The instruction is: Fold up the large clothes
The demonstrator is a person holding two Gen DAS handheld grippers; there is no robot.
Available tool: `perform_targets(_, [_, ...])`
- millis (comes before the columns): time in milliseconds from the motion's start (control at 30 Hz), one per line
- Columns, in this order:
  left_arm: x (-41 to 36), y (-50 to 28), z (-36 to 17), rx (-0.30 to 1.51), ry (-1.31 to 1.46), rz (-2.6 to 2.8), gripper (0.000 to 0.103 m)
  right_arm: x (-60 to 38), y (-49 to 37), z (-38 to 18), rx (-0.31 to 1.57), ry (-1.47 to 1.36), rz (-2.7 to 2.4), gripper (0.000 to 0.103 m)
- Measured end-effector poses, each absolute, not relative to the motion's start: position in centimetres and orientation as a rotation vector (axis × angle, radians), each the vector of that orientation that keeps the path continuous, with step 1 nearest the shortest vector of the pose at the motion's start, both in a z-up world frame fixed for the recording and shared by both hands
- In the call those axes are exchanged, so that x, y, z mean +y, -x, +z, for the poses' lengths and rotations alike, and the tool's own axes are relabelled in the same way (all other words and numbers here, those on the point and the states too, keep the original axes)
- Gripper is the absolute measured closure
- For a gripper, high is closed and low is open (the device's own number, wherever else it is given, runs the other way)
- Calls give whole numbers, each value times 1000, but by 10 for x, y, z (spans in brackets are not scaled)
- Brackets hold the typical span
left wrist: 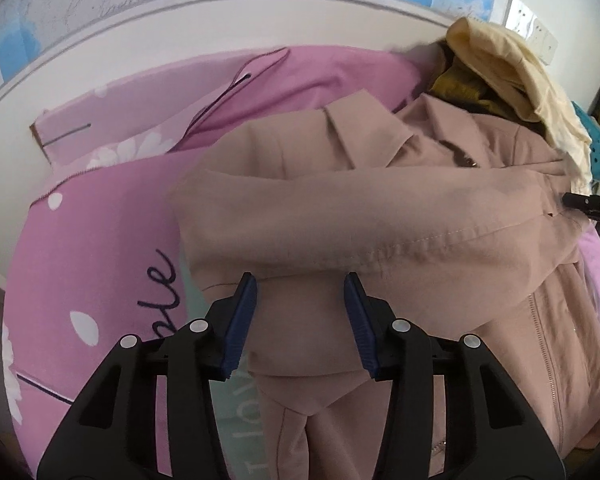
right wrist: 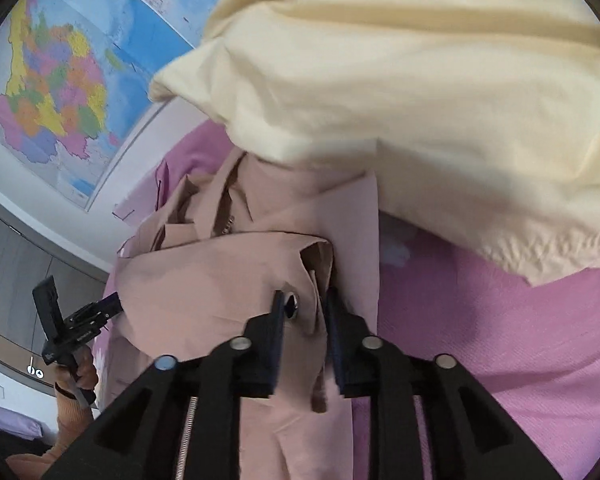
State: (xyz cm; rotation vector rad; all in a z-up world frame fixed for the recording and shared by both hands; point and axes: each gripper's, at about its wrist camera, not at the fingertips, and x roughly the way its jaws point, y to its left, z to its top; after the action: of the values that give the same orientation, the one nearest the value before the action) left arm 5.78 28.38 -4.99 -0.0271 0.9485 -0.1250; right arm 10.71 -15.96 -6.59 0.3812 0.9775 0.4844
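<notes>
Left gripper (left wrist: 300, 296), nearest: jaws stand about half open with a band of the pink jacket (left wrist: 380, 216) between the blue pads; whether the pads actually press the cloth I cannot tell. The folded-over sleeve lies across just beyond the fingertips.

Right gripper (right wrist: 304, 308): jaws narrow, a fold of jacket cloth with a metal snap (right wrist: 291, 305) sits between them; it looks pinched, though blur hides the contact.

The jacket is draped across the middle of the bed (left wrist: 80, 248), on its pink flower-print cover, collar toward the far edge, zipper (left wrist: 540, 344) running down the right side.

Beyond the collar, toward the far right corner of the bed: a cream garment (right wrist: 420, 100) heaped over a mustard one (left wrist: 460, 84). Behind that, a white headboard and wall maps (right wrist: 60, 92).

Risks, as judged:
- Left pads may hold only one layer, so a pull would drag the sleeve off its fold.
- Right grip sits at the snap; hard metal could slip out of the pads.
- The cream garment overhangs the collar and could snag as the jacket moves.

Count: two grippers, one pink jacket, one cream garment, one mustard garment, two maps at least.
</notes>
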Motion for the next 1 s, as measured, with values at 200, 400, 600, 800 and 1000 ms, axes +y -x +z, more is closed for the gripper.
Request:
perform_targets(200, [284,-54,-51,940,42,-118,56,-162,-101,-61,937,-357,485,83])
perform_targets(400, [271,-44,-46,907,2,-116,48,-158,-100,-64,932,-307,462,82])
perform_targets(600, [263,-39,-46,901,-34,-108,45,-156,-105,-72,959,-341,473,61])
perform_targets(800, [265,-36,-46,899,-26,-109,45,-150,-108,-71,951,-311,468,74])
perform_targets(1000, [270,-34,-47,899,-19,-84,45,-142,-108,-58,901,-259,448,90])
